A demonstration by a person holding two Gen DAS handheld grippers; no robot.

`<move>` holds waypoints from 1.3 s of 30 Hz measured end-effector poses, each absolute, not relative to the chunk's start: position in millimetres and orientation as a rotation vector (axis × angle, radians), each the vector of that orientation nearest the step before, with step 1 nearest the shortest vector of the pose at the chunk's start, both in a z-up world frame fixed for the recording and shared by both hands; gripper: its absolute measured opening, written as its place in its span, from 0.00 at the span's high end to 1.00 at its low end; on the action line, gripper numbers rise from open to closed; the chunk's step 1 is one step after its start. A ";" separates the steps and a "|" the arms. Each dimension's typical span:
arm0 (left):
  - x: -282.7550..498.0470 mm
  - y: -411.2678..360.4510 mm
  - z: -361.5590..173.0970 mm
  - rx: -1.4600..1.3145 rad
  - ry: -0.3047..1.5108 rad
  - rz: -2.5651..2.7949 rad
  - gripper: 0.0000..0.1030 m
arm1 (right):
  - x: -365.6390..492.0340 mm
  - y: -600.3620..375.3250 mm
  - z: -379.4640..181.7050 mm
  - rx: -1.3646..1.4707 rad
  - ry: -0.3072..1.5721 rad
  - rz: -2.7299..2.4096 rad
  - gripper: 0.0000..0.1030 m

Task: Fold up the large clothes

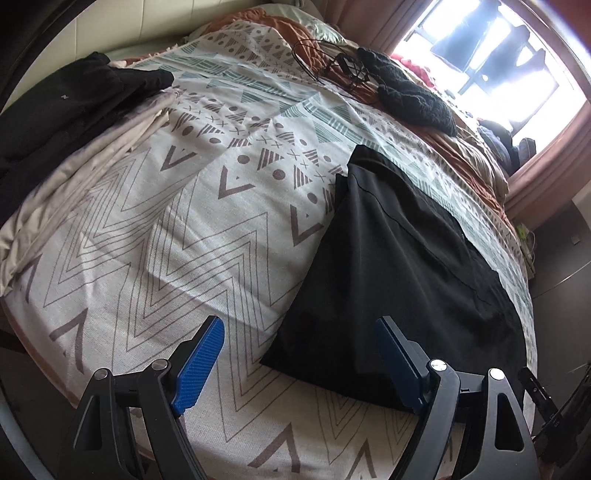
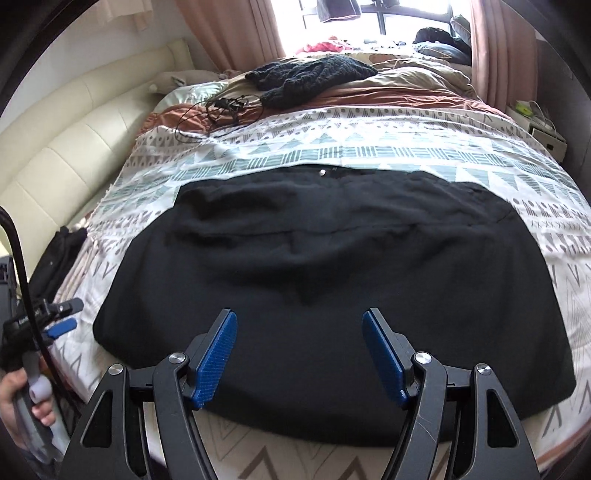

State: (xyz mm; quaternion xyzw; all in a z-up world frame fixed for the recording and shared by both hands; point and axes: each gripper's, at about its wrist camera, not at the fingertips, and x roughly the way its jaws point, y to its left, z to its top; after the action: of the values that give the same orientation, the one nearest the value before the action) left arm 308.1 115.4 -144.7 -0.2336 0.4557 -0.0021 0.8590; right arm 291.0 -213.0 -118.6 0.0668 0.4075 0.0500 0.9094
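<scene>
Black garment: flat on patterned bedspread, beneath right tongs. Left tongs: at its corner. Both apart, empty.

Landmark: patterned bedspread
Headboard: cream, padded, along its left side
Cables: tangled at its far edge
Curtains: pink, beyond it
Window: bright, beyond it

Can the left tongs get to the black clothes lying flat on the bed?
Probably yes. The left tongs are open and empty, and the corner of the black garment lies just ahead by the right-side finger. Only bare patterned bedspread sits around it, so nothing seems to block the way.
</scene>
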 end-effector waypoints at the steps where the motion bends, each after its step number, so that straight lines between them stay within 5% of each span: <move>1: 306.6 115.4 -146.8 -0.487 0.962 -0.014 0.19 | 285.4 -208.8 -122.9 0.136 0.848 0.106 0.32; 9: 294.6 116.7 -167.5 -0.498 0.996 -0.031 0.29 | 248.5 -189.0 -142.8 0.099 0.864 0.101 0.34; 15: 291.0 114.3 -174.2 -0.513 0.979 -0.023 0.31 | 251.2 -183.0 -163.0 0.081 0.928 0.079 0.48; 23: 291.7 113.0 -178.4 -0.526 0.975 -0.002 0.35 | 292.5 -198.1 -190.1 0.080 0.982 0.005 0.57; 30: 291.2 113.9 -179.5 -0.525 0.978 0.023 0.35 | 348.0 -204.0 -190.9 0.098 1.030 -0.005 0.75; 39: 291.9 114.8 -181.1 -0.534 0.989 0.037 0.35 | 428.6 -215.4 -185.4 0.132 1.059 -0.015 0.81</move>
State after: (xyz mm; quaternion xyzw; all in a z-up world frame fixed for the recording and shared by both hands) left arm 291.9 114.8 -181.1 -0.2532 0.4689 0.0175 0.8460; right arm 428.6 -215.4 -185.4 0.0628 0.5046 -0.0073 0.8611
